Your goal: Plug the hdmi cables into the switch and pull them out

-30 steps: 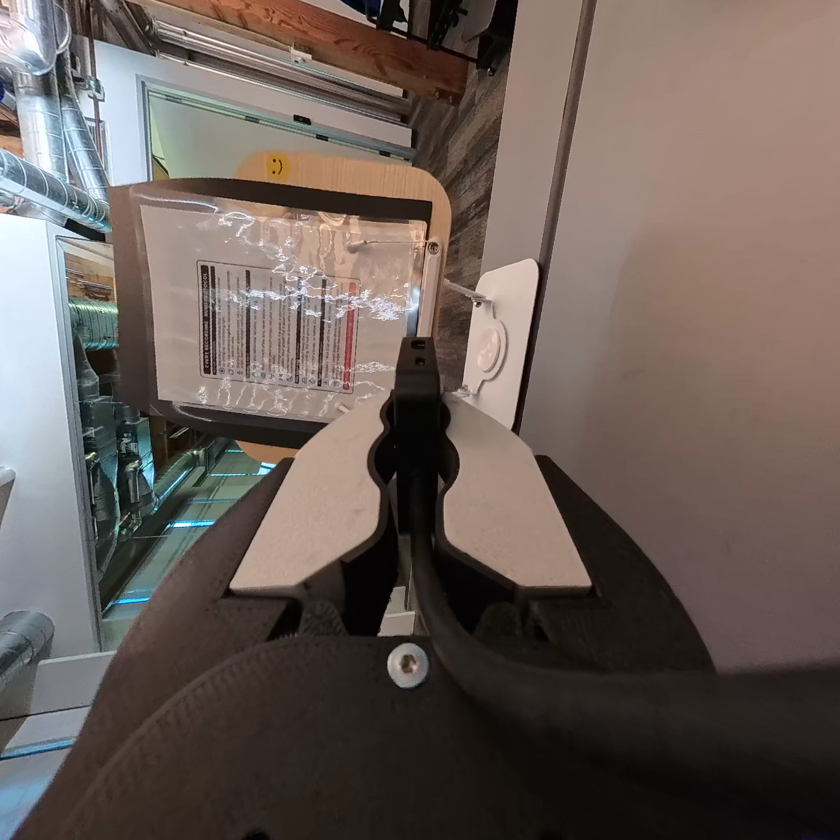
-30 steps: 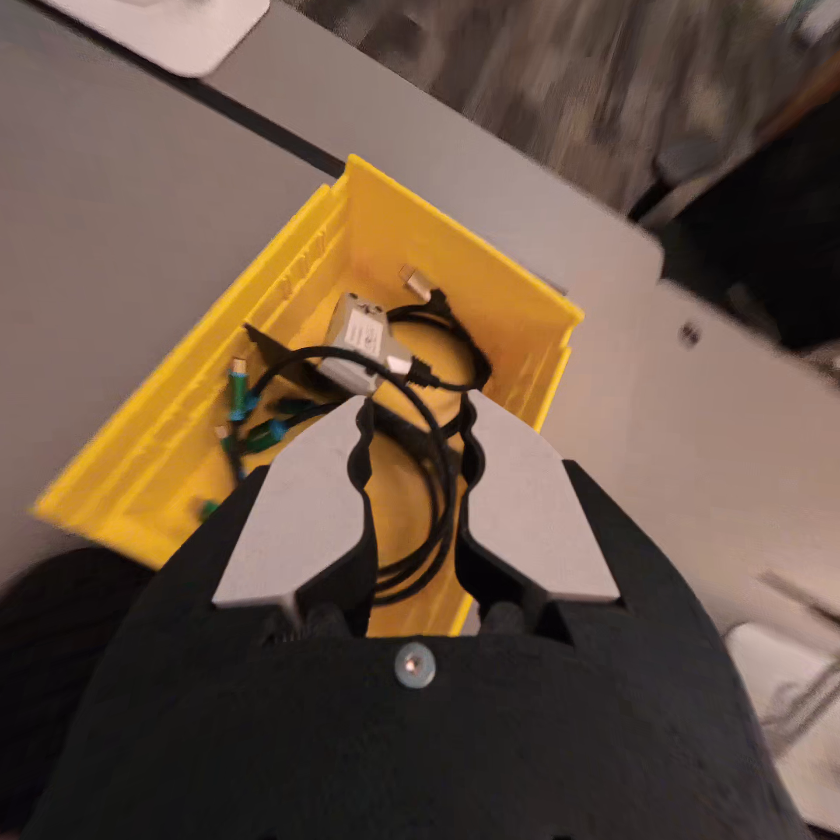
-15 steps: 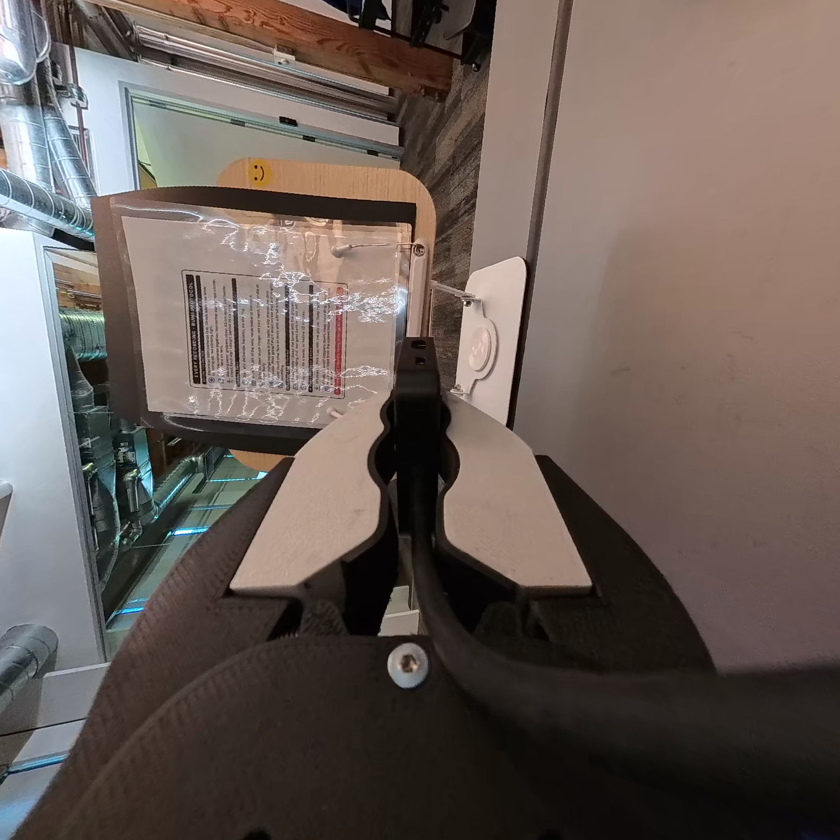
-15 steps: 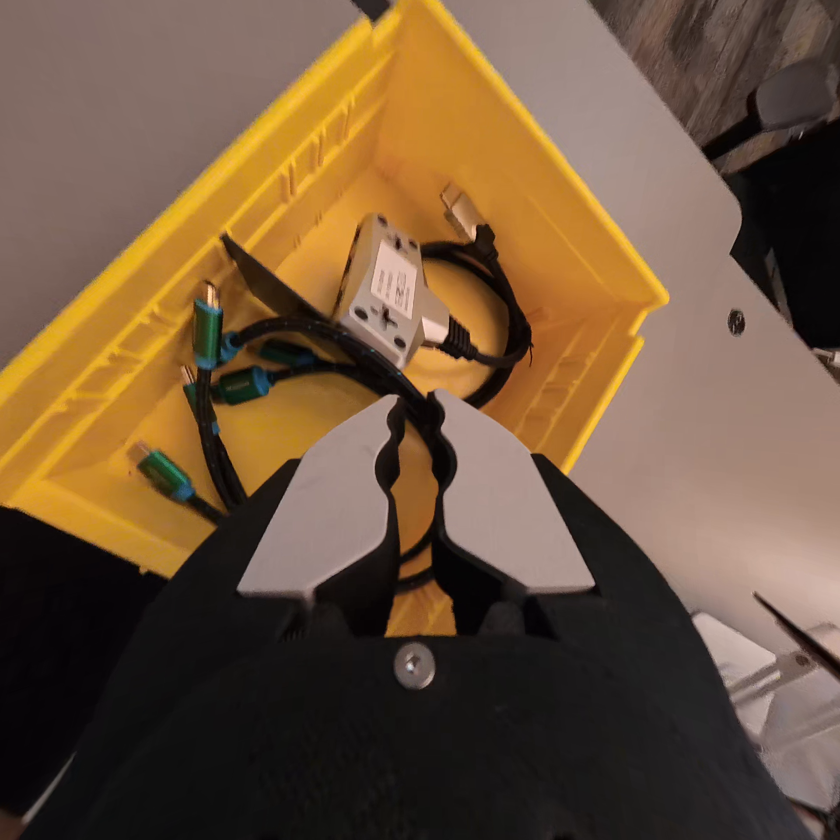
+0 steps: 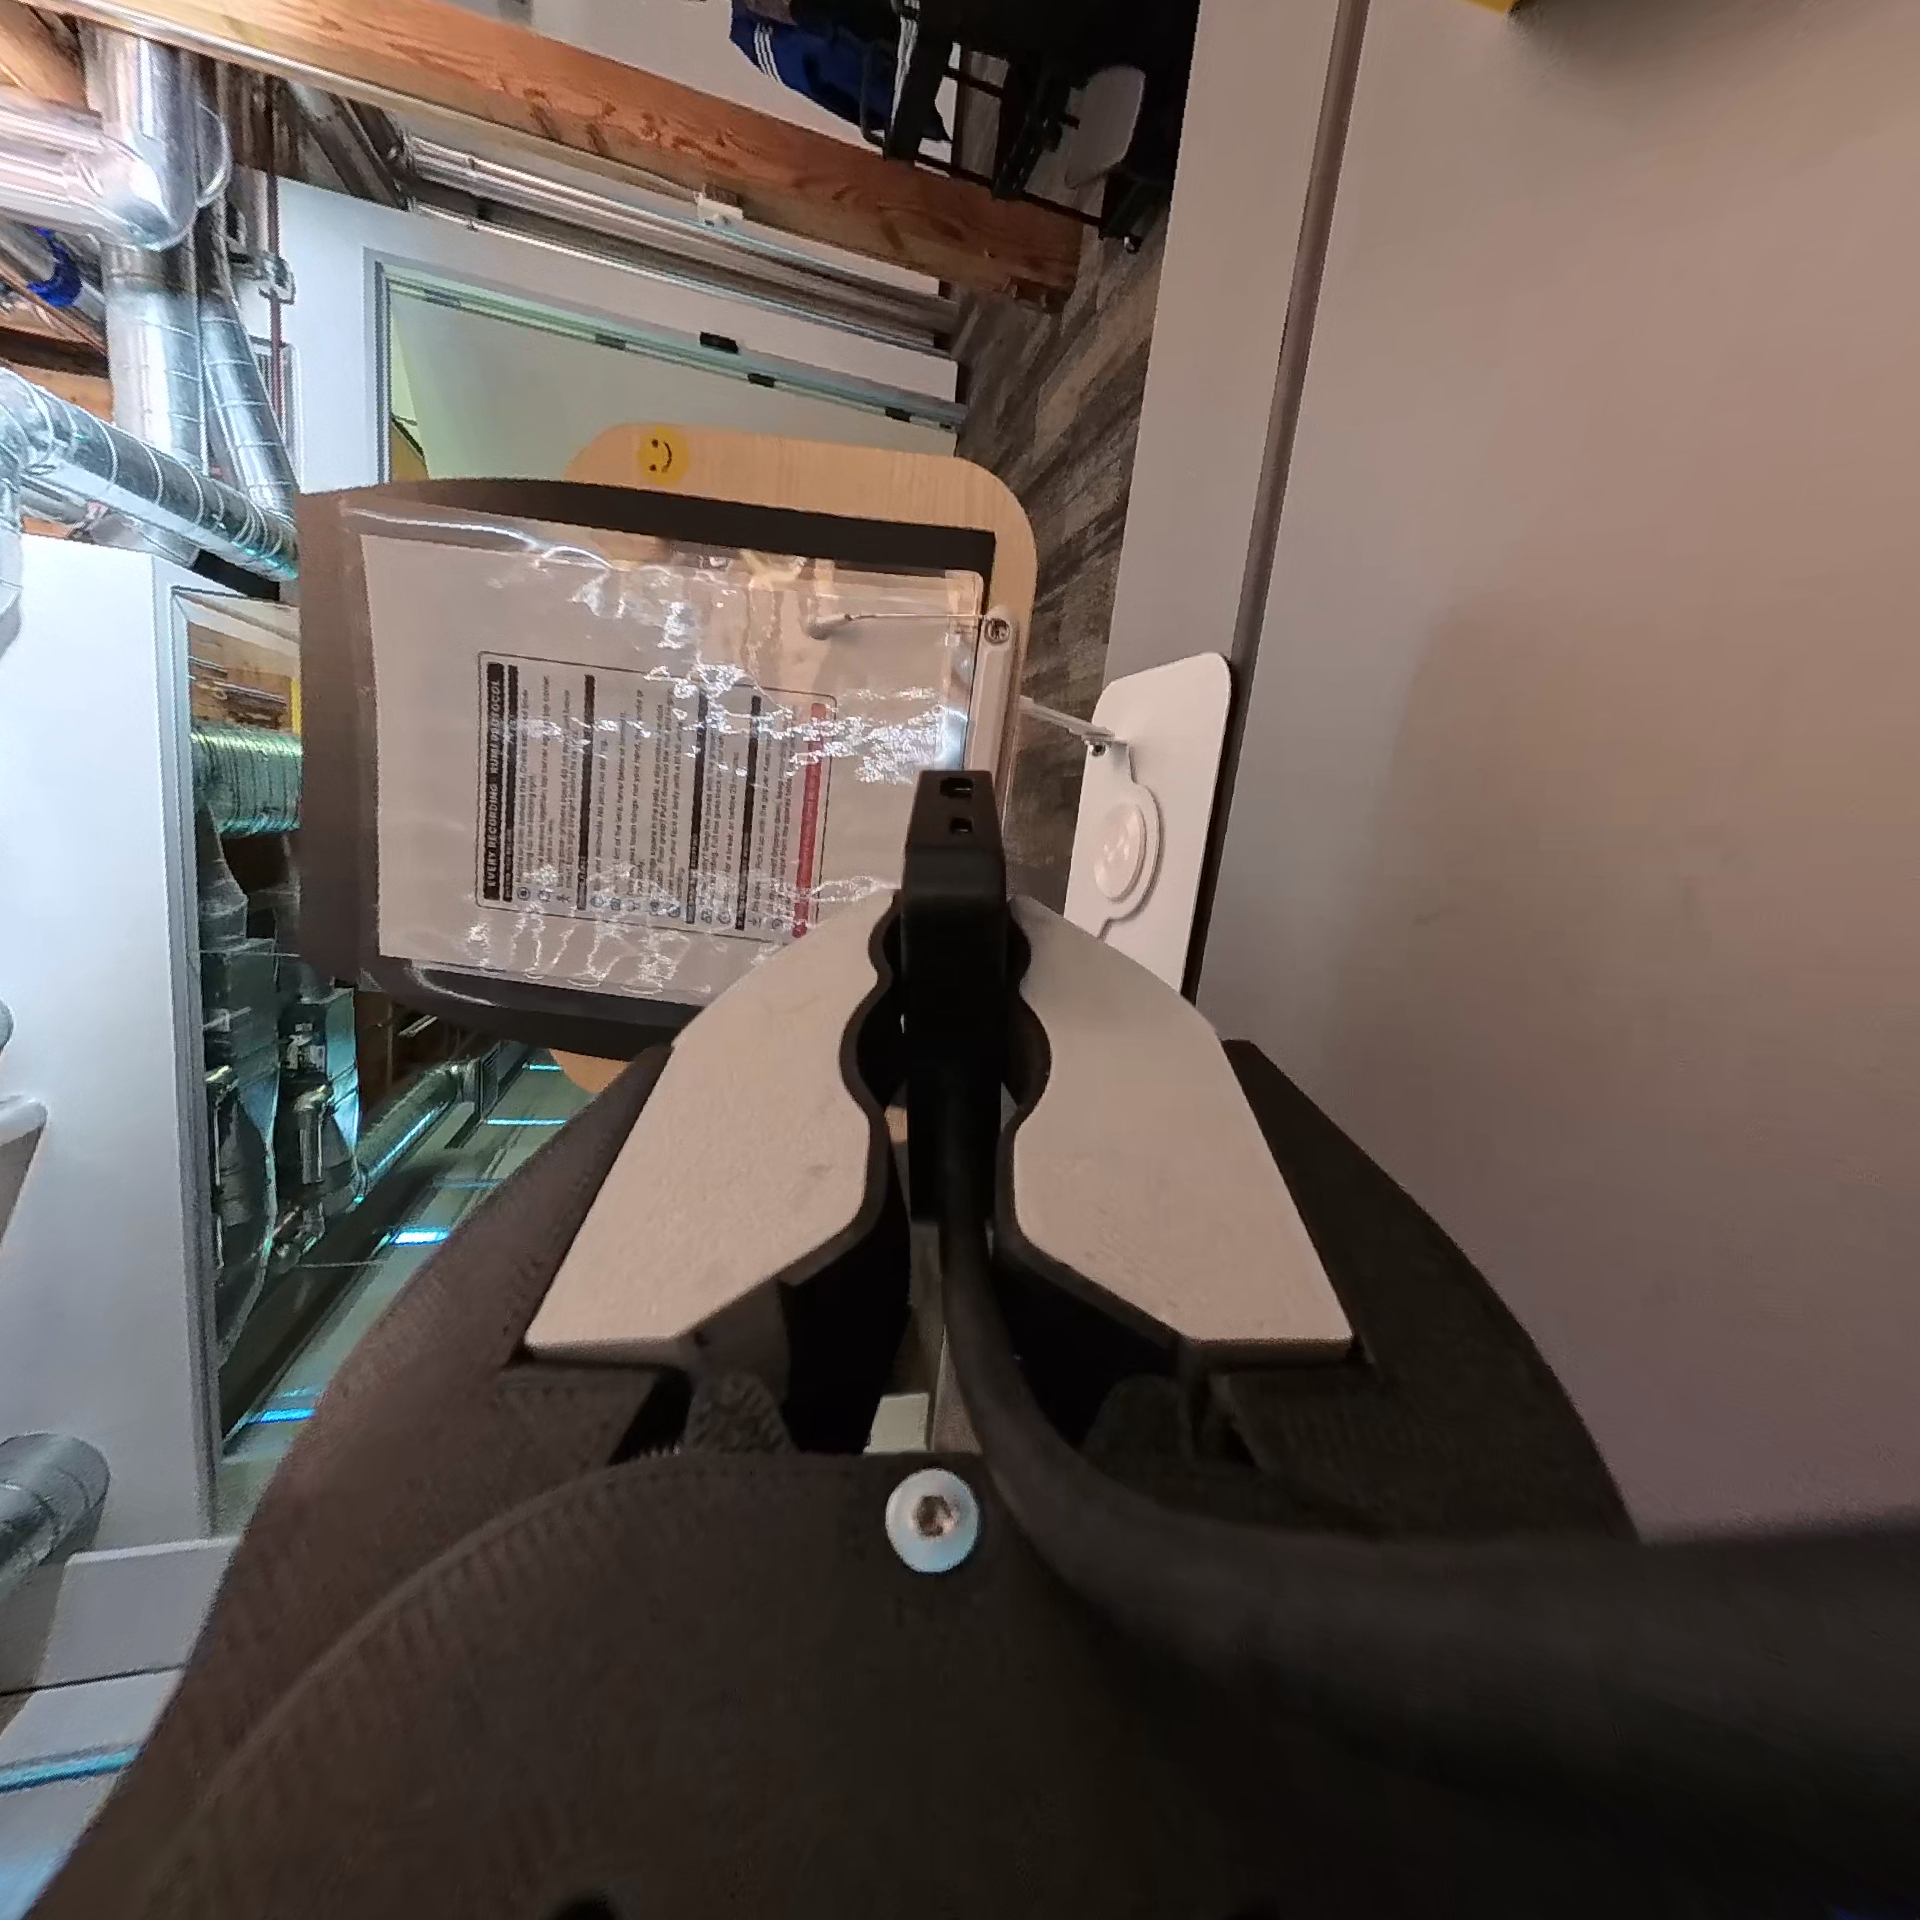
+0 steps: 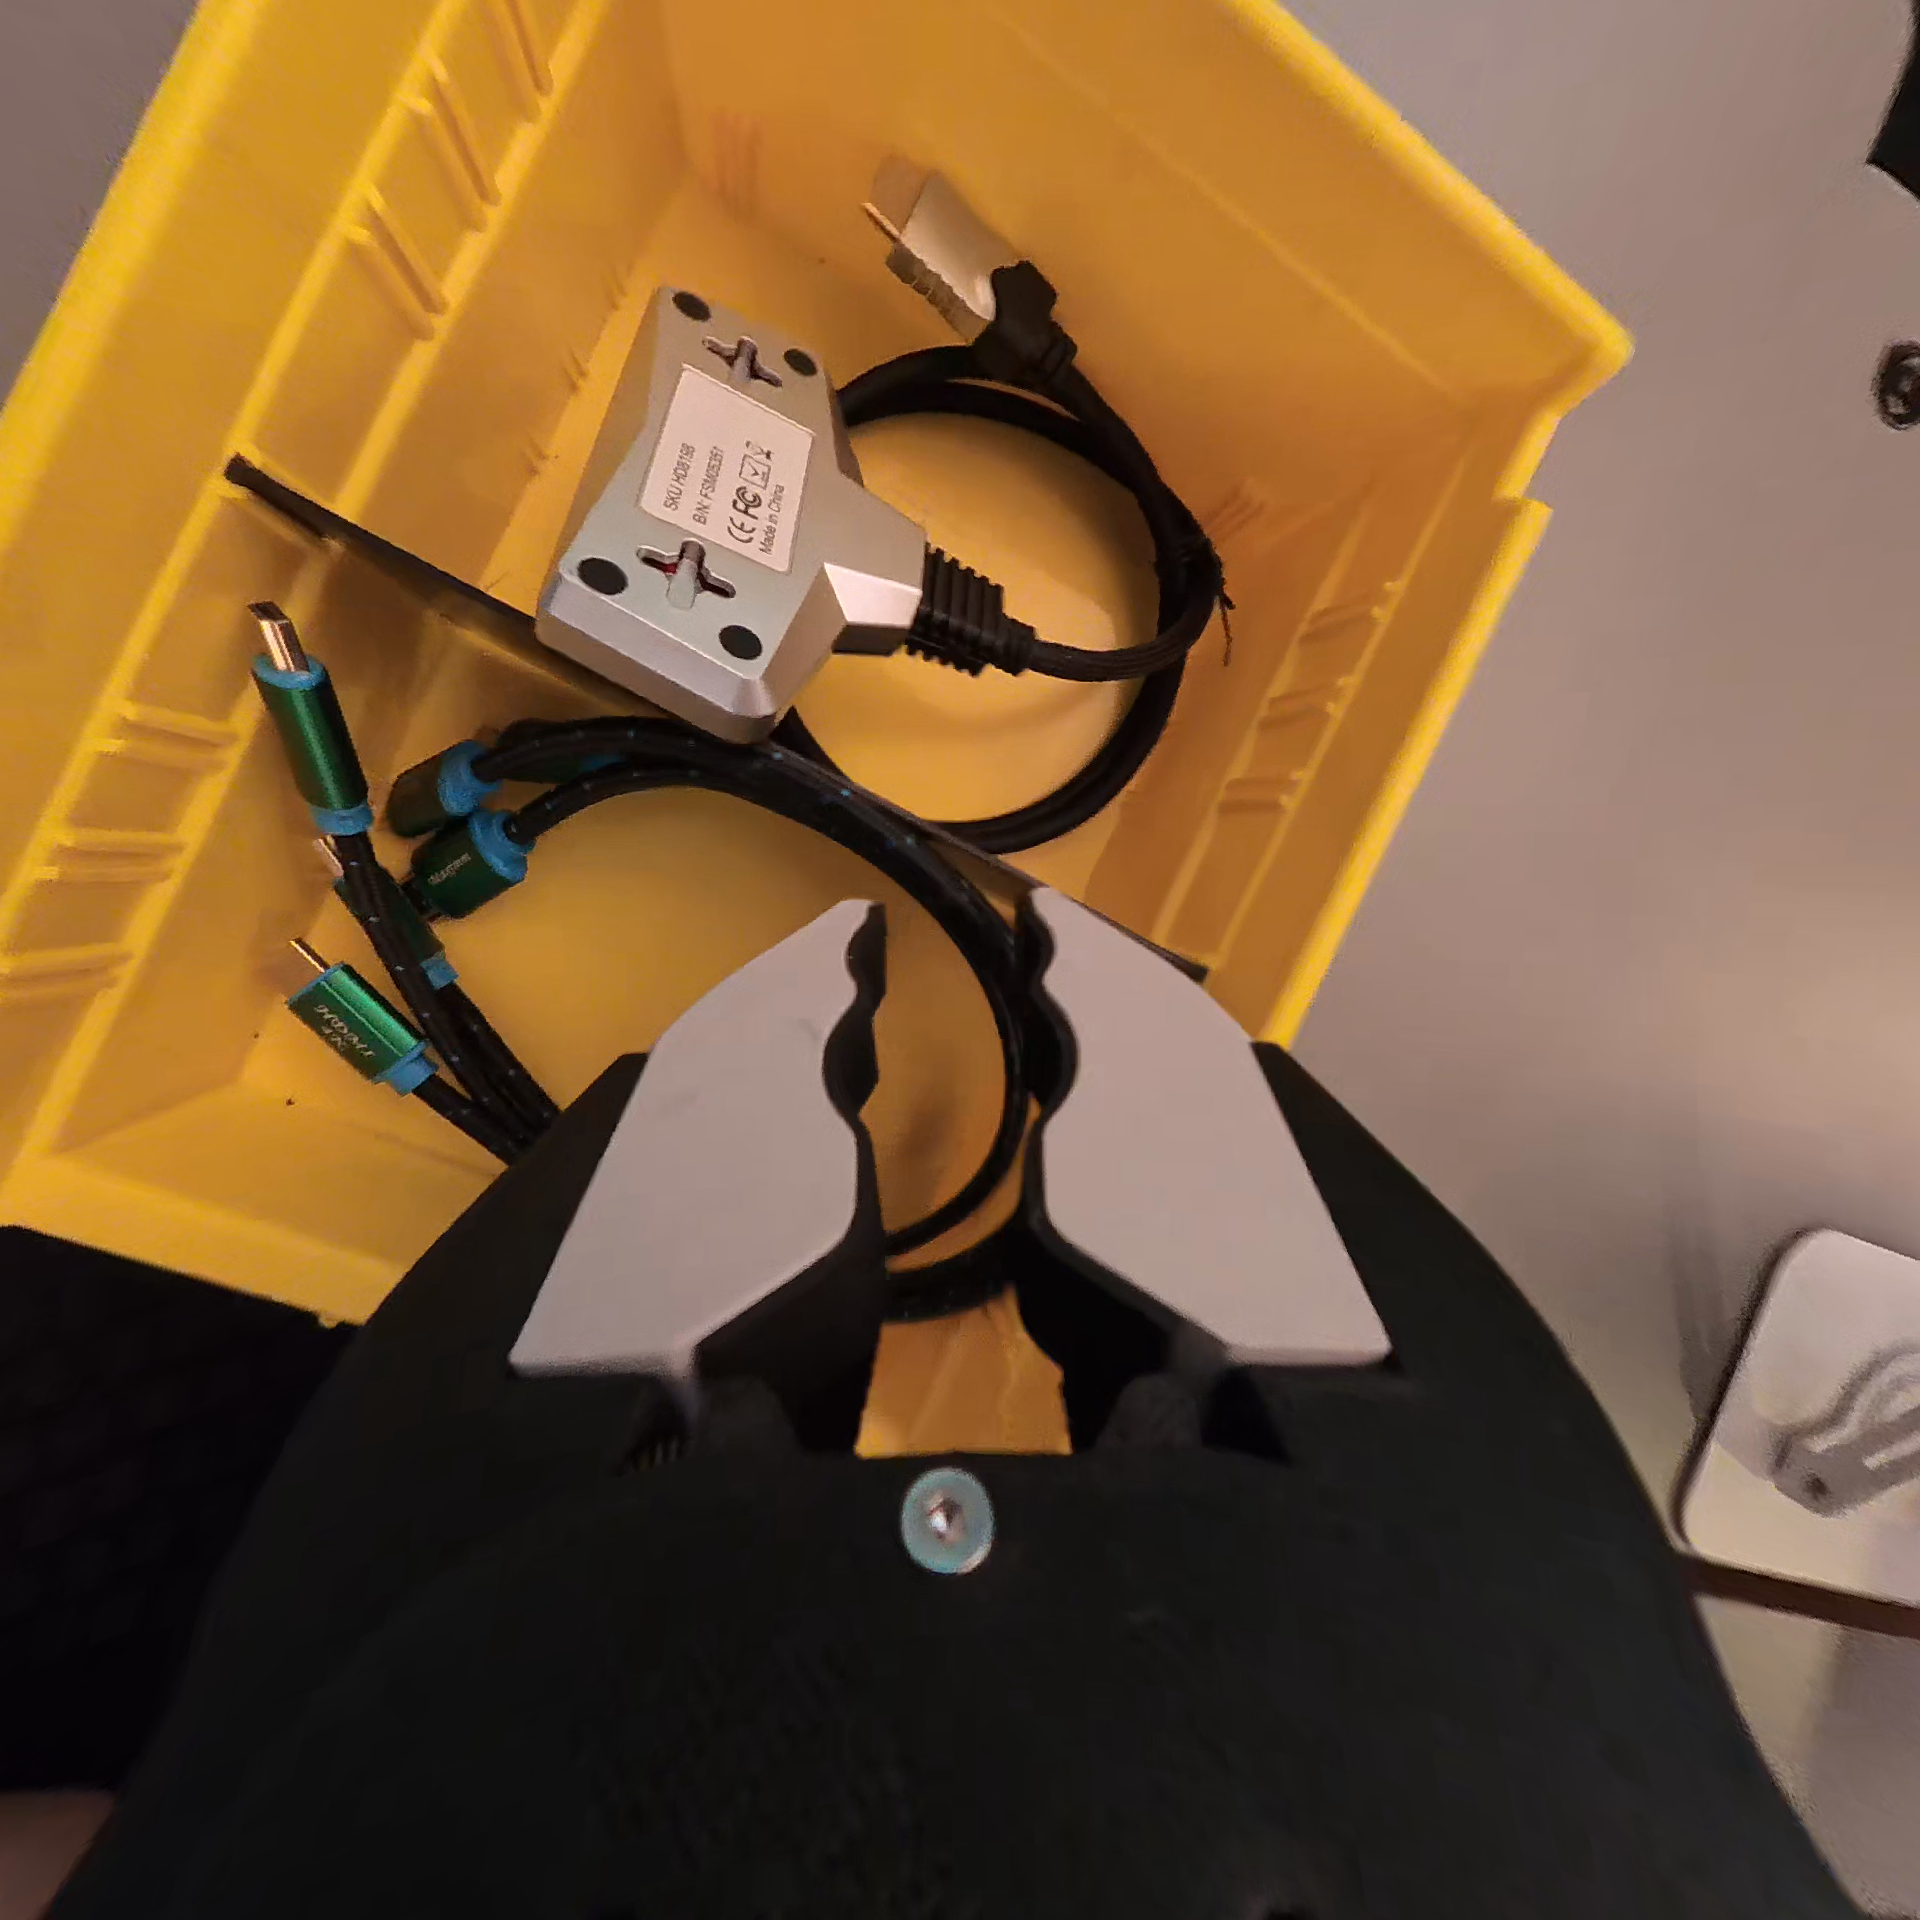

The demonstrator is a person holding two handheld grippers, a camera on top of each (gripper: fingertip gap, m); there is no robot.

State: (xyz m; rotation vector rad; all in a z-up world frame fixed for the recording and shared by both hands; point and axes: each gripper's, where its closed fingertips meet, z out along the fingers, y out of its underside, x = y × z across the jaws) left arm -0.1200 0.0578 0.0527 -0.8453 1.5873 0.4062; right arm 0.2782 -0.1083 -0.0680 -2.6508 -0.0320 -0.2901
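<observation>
In the right wrist view a yellow bin (image 6: 1351, 156) holds a silver switch (image 6: 717, 520) lying bottom up, with its own black lead ending in a silver plug (image 6: 935, 249). Several black braided hdmi cables with green plugs (image 6: 307, 727) lie at the bin's left. My right gripper (image 6: 954, 902) is open, low over the bin. One braided cable (image 6: 992, 1018) runs between its fingers, close to the right one. My left gripper (image 5: 951, 935) is shut on a black hdmi plug (image 5: 954, 862) that sticks out past the fingertips. Its cable trails back to the right.
A black divider (image 6: 416, 582) crosses the bin under the switch. The bin stands on a grey table (image 6: 1662, 831). A white stand base (image 6: 1808, 1403) lies at the right. In the left wrist view a board with a laminated sheet (image 5: 644, 748) stands on a white base (image 5: 1153, 810). Tip to tip, the grippers are about 45 centimetres apart.
My right gripper has moved down close into the bin. Its fingers narrowed around the braided cable, then spread a little. My left gripper has kept its hold and barely shifted.
</observation>
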